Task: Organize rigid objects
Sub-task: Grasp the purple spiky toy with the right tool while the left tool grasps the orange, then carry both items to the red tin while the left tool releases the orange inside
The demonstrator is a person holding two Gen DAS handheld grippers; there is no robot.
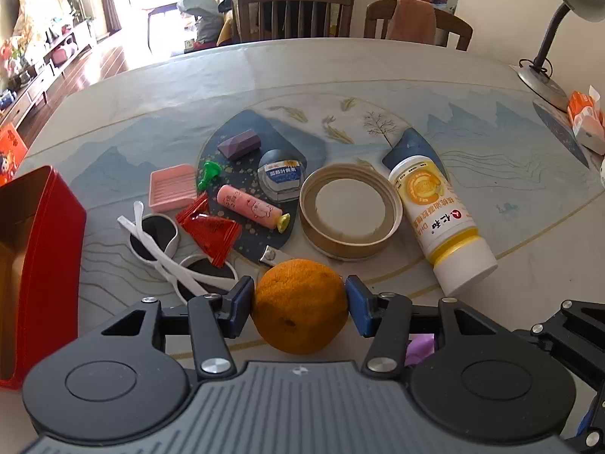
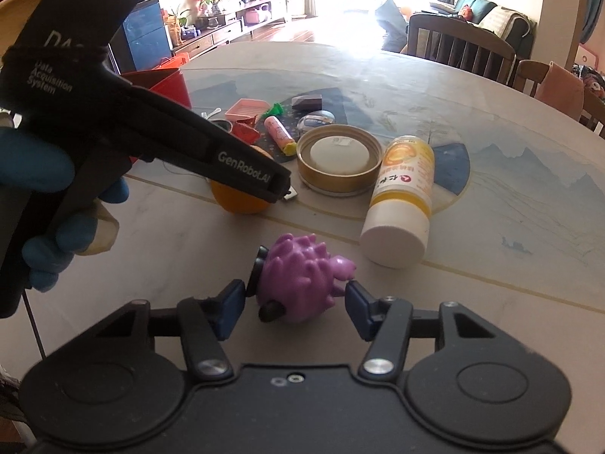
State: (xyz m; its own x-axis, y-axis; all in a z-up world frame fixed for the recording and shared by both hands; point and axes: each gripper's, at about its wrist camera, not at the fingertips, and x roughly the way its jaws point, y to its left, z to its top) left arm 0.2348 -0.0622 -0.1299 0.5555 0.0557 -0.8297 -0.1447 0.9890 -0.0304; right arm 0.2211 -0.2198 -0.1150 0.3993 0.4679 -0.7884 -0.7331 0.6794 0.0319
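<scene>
While the left gripper (image 1: 299, 304) pinches the orange (image 1: 300, 305) at the near table edge, both pads touching, squeeze lightly and lift straight. The right gripper (image 2: 295, 302) brackets the purple spiky toy (image 2: 298, 280), its right pad just short of contact; close evenly. One orange, one toy, one vitamin bottle (image 2: 401, 196), one round lid (image 2: 338, 162), one red box (image 1: 38, 265).
</scene>
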